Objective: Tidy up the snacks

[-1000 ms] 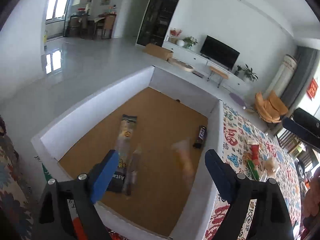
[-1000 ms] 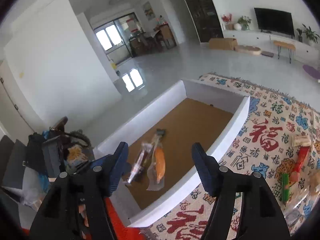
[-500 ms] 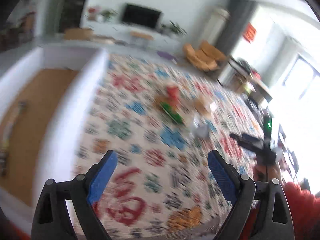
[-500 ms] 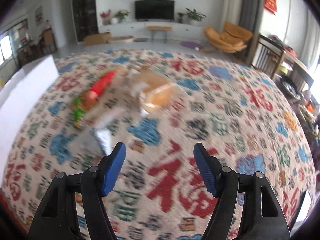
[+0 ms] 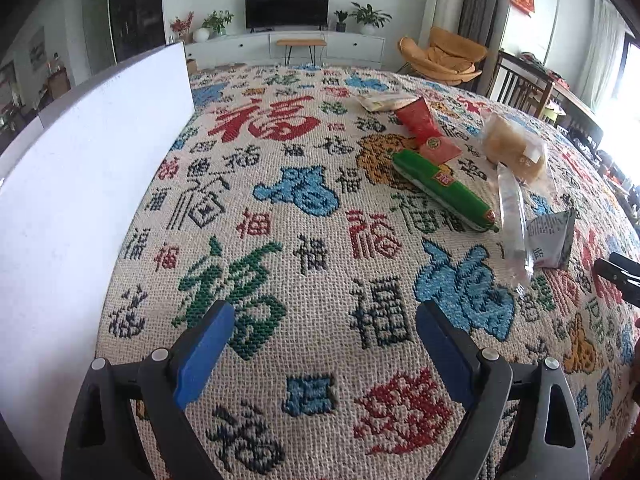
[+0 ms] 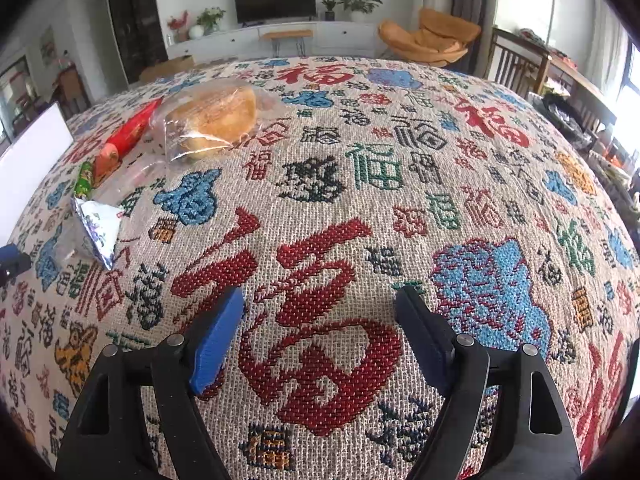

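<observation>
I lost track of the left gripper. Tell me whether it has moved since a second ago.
Yes. The left gripper has swung right, off the white box, whose wall now stands at its left, and faces the snacks on the cloth.

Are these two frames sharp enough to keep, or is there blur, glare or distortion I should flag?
Left wrist: sharp, green sausage pack label readable; strong fisheye bends the white box wall; window at right edge blown out. Right wrist: also sharp, bagged bread crisp; cloth bulges like a dome; bright glare far right.
</observation>
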`<state>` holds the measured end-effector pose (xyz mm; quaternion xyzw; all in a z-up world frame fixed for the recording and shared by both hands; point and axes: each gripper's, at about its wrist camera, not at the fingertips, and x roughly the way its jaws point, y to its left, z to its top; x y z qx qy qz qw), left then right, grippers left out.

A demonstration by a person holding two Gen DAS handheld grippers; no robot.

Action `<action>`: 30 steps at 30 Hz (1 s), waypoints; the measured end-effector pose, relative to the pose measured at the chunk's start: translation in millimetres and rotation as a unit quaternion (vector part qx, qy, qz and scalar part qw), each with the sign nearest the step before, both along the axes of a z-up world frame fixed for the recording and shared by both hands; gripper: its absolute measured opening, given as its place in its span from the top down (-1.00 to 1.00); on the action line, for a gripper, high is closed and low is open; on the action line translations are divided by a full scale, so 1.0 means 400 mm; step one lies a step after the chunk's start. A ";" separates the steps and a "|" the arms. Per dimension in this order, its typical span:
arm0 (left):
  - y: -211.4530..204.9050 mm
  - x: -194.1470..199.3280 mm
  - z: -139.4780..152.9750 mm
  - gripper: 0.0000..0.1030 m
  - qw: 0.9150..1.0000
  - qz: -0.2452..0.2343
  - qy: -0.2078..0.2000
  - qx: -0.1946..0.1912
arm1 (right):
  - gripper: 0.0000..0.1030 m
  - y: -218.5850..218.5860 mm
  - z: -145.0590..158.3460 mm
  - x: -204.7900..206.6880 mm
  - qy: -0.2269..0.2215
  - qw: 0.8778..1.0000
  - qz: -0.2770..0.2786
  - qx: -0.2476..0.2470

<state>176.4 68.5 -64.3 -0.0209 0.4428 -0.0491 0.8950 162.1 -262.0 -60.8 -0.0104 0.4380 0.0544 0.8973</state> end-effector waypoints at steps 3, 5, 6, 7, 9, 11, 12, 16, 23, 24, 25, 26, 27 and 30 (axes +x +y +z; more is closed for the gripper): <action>0.001 -0.002 0.001 -0.88 1.000 -0.004 0.001 -0.001 | -0.60 -0.002 -0.002 0.000 0.001 1.000 -0.001 0.000; -0.010 0.002 -0.004 -0.94 1.000 -0.007 0.006 0.010 | -0.62 -0.002 -0.001 -0.002 0.000 1.000 -0.002 -0.001; -0.019 0.009 -0.009 -0.98 1.000 -0.009 0.009 0.018 | -0.64 -0.001 0.000 0.001 0.001 1.000 -0.005 -0.003; -0.029 0.011 -0.012 -1.00 0.999 -0.012 0.013 0.032 | -0.65 -0.002 0.000 0.002 0.002 1.000 -0.007 -0.002; -0.033 0.012 -0.012 -1.00 0.999 -0.012 0.013 0.036 | -0.65 -0.001 0.000 0.004 0.002 1.000 -0.007 -0.002; -0.033 0.012 -0.011 -1.00 0.999 -0.011 0.013 0.033 | -0.65 -0.001 0.001 0.005 0.002 1.000 -0.008 -0.003; -0.031 0.012 -0.011 -1.00 0.999 -0.011 0.013 0.034 | -0.65 -0.001 0.000 0.006 0.002 1.000 -0.009 -0.003; -0.029 0.013 -0.011 -1.00 0.999 -0.011 0.013 0.034 | -0.65 -0.002 0.000 0.005 0.002 1.000 -0.010 -0.003; -0.030 0.013 -0.011 -1.00 0.999 -0.011 0.012 0.033 | -0.65 -0.002 0.000 0.005 0.002 1.000 -0.009 -0.003; -0.029 0.014 -0.011 -1.00 0.999 -0.011 0.012 0.033 | -0.65 -0.002 0.000 0.005 0.002 1.000 -0.010 -0.003; -0.027 0.015 -0.011 -1.00 0.999 -0.010 0.012 0.033 | -0.65 -0.003 0.000 0.006 0.002 1.000 -0.010 -0.002; -0.027 0.016 -0.011 -1.00 0.999 -0.010 0.012 0.033 | -0.66 -0.003 0.000 0.006 0.002 1.000 -0.011 -0.001; -0.027 0.018 -0.011 -1.00 0.999 -0.010 0.012 0.034 | -0.65 -0.004 0.000 0.007 0.002 1.000 -0.012 -0.001; -0.026 0.018 -0.011 -1.00 0.999 -0.010 0.012 0.034 | -0.65 -0.004 0.000 0.008 0.002 1.000 -0.012 0.000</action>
